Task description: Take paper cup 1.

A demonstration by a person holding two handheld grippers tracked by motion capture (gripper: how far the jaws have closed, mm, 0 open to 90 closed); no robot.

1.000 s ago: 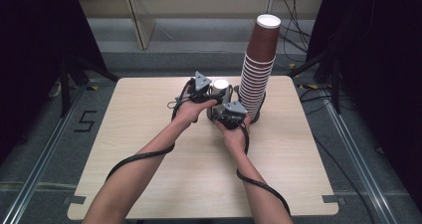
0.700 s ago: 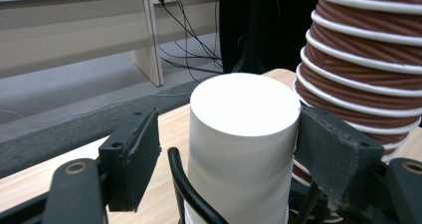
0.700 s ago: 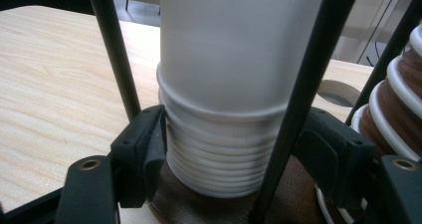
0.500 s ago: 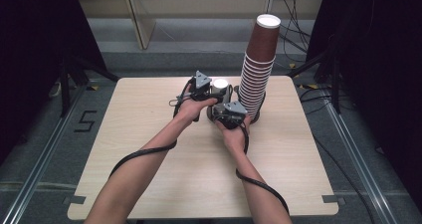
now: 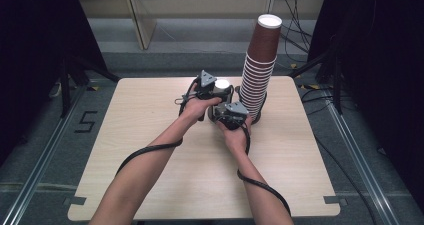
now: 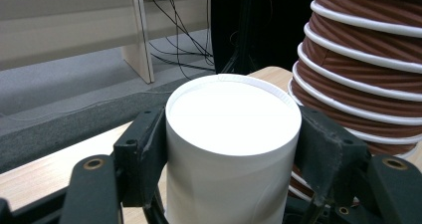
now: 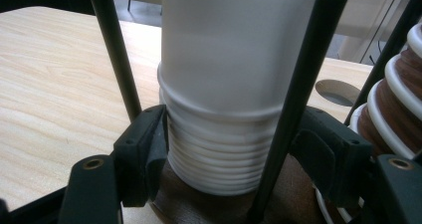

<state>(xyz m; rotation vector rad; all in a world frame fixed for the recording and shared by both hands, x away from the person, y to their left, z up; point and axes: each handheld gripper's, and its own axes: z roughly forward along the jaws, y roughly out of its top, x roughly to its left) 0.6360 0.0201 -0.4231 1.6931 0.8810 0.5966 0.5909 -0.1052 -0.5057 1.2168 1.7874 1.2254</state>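
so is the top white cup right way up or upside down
Upside down: the top white cup shows its flat closed base on top, and the white stack's rolled rims sit below.

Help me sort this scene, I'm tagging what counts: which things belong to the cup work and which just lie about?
In the job:
- white cup, top of a short nested stack
- white stack
- left gripper, shut on the white cup
- right gripper, shut on the white stack

Just about:
- brown stack
- table
- floor cables
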